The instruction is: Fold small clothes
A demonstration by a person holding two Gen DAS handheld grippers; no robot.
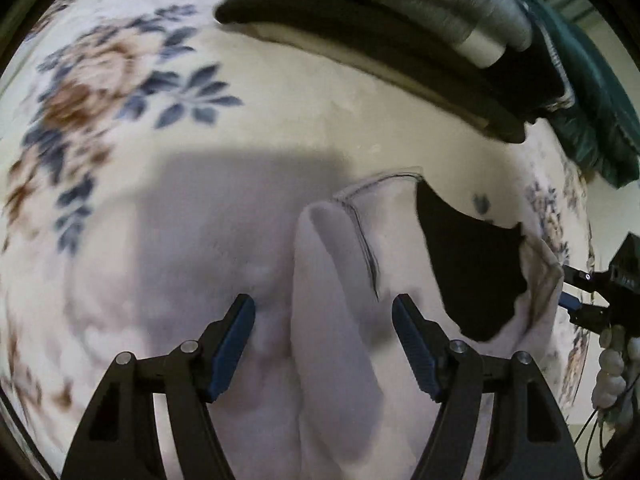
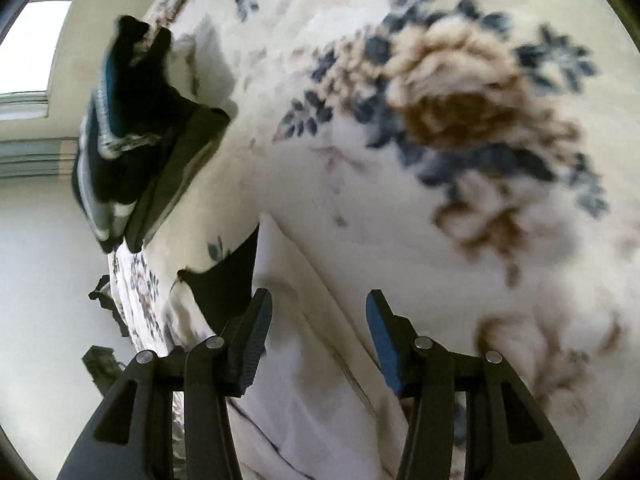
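Floral bedspread [image 1: 248, 92] under a pale garment [image 1: 336, 320] — both tongs held spread.

Folded clothes [image 1: 400, 20] are seen stacked at the far edge, presumably finished pieces set aside. The pale garment, with a dark patch [image 1: 472, 264], is laid on the bed; a raised fold of it runs between the spread left tongs [image 1: 324, 312], ungripped. The right tongs [image 2: 318, 308] are likewise spread over its edge — nothing is pinched.
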